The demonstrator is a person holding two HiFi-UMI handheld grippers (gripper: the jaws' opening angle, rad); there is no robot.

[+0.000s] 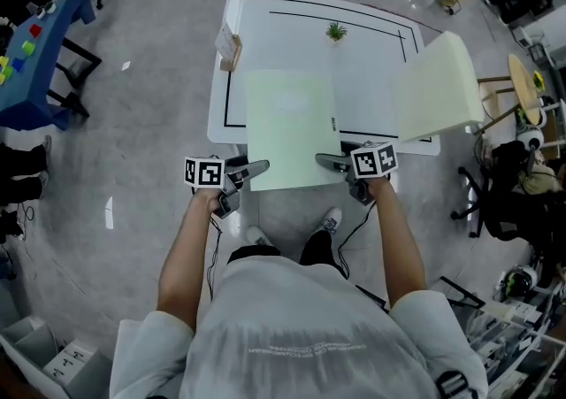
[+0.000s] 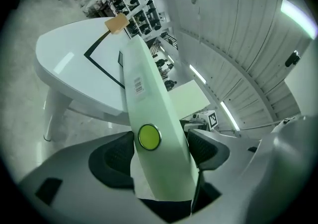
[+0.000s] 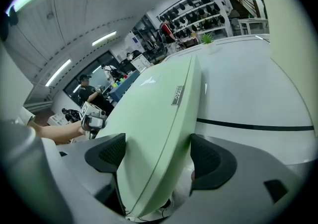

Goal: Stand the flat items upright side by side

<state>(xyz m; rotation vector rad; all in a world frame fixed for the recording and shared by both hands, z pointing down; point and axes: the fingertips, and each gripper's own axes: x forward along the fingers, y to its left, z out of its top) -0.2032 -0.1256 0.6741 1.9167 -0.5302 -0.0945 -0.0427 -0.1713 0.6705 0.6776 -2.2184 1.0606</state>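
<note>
The pale green document case (image 1: 292, 127) is lying flat on the white worktop (image 1: 371, 61), with its near end overhanging the edge toward the person. The left claw (image 2: 162, 149) is straddling the near left corner and the right claw (image 3: 158, 156) the near right corner. Both claws are standing released: the case is sitting between the pads of each, and the pads are not pressing on it.

Just outside the right claw, a cream folder (image 1: 438, 88) is covering the worktop's right corner and reaching past it; whether it is standing or lying tilted I cannot tell. Ahead of the left claw, at the far left corner, a small tan card holder (image 1: 229, 48) is sitting on the worktop. Well ahead of both claws, a tiny green plant (image 1: 335, 32) is standing near the far edge. A black outline (image 1: 227, 98) is running around the worktop's surface. Far out to the left claw's side, a blue table (image 1: 44, 61) is standing on the grey floor.

The case is showing a smooth, matte face, a round yellow-green snap button (image 2: 149, 137) and a barcode label (image 2: 138, 86) on its left edge.
</note>
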